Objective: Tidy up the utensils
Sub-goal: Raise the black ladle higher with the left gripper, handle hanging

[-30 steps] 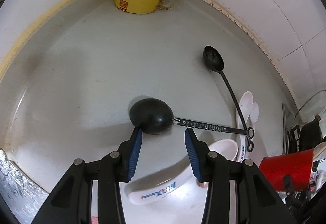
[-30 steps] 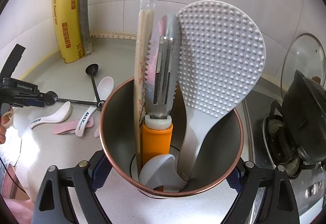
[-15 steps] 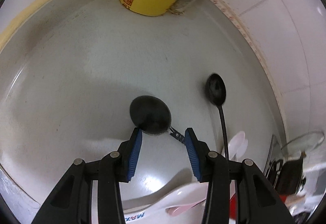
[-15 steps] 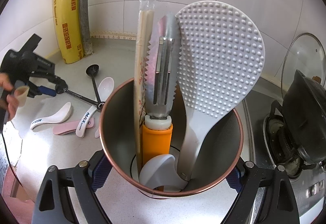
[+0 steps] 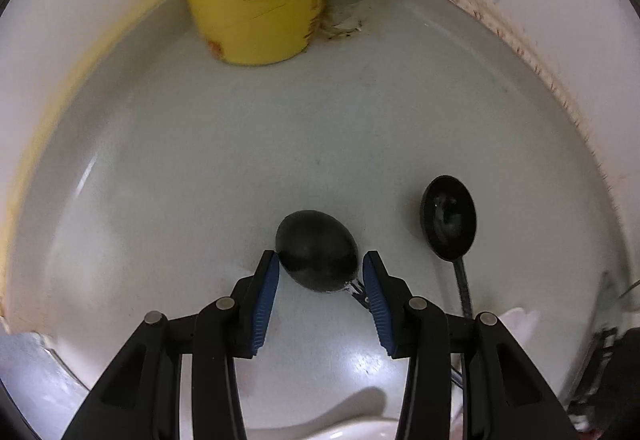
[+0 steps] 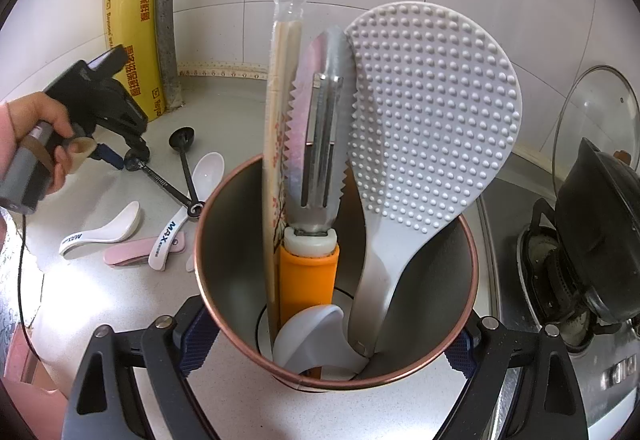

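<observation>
Holding the black spoon (image 5: 318,252) by its bowl between half-open left jaws, handle trailing back to its ringed twin (image 5: 450,217) – a tug could drag both. Right jaws clamp the utensil cup (image 6: 336,320) on the surface – it may tip.

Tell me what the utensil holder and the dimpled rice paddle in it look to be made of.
The utensil holder looks like metal: a dull brushed-steel inner wall with soft reflections and a thin copper-coloured rim. The rice paddle looks like moulded white plastic, matte, with even rows of raised bumps; silicone cannot be ruled out from the look alone.
</observation>
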The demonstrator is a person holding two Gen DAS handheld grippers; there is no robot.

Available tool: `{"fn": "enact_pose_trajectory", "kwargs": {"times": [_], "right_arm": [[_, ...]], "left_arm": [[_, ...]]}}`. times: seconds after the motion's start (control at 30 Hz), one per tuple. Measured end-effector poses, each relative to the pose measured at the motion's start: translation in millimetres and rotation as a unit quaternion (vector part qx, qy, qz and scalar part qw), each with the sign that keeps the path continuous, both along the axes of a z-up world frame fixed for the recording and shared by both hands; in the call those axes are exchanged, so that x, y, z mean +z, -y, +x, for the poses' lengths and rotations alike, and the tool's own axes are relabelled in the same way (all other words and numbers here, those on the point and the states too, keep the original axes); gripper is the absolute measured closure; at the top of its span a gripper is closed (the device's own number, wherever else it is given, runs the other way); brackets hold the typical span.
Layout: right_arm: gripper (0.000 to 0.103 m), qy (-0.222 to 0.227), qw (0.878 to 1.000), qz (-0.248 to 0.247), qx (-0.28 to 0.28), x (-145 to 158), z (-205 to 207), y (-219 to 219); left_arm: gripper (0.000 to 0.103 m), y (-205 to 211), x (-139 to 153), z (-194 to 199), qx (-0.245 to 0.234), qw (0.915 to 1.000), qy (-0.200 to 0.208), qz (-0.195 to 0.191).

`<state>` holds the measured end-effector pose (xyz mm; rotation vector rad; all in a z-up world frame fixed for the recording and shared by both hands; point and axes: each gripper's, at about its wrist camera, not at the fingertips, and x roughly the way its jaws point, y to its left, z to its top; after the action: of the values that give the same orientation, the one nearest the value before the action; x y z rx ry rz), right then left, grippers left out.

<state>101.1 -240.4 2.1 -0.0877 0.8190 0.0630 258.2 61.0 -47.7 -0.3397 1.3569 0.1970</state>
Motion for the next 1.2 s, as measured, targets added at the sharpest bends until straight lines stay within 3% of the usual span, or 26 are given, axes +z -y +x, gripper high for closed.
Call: {"fn": "enact_pose_trajectory", "kwargs": {"times": [0.13, 0.2, 0.33, 0.43, 0.53, 0.63, 0.83, 0.93, 1.2], "right_arm": [[0.01, 0.0, 1.0, 0.0, 0.0, -0.1, -0.2, 0.0], [0.01, 0.0, 1.0, 0.0, 0.0, -0.1, -0.2, -0.1], [0.01, 0.0, 1.0, 0.0, -0.001, -0.2, 0.5, 0.6], [0.01, 0.0, 1.0, -0.002, -0.001, 0.1, 1.3, 0.6], [0.01, 0.0, 1.0, -0.002, -0.001, -0.6, 1.7, 0.2], [0.01, -0.001, 1.0, -0.002, -0.001, -1.2, 2.5, 0.5], [0.01, -0.004, 1.0, -0.002, 0.0, -3.6, 5.2, -0.1], [0.01, -0.006, 1.0, -0.001, 0.001, -5.6, 7.6, 0.3], [0.01, -0.007, 1.0, 0.0, 0.003, -10.0, 12.4, -0.6]], "left_arm": [[0.059, 17.7, -1.9, 1.7, -0.025, 0.9982, 0.008, 0.055], [0.059, 21.5, -2.1, 0.2, -0.03, 0.9976, 0.022, 0.059], [0.06, 13.0, 1.7, -8.8, -0.021, 0.9972, 0.069, -0.019], [0.06, 4.3, 16.9, -21.8, -0.023, 0.992, 0.12, -0.033], [0.06, -4.4, 40.3, -41.1, -0.029, 0.9807, 0.188, -0.045], [0.06, -7.7, 68.5, -62.9, -0.042, 0.9646, 0.259, -0.03], [0.061, -9.2, 108.0, -83.4, -0.063, 0.9365, 0.345, -0.018], [0.061, -9.1, 126.5, -88.3, -0.078, 0.9243, 0.374, -0.011], [0.061, -2.6, 140.8, -108.9, -0.112, 0.9048, 0.411, -0.018]]}}
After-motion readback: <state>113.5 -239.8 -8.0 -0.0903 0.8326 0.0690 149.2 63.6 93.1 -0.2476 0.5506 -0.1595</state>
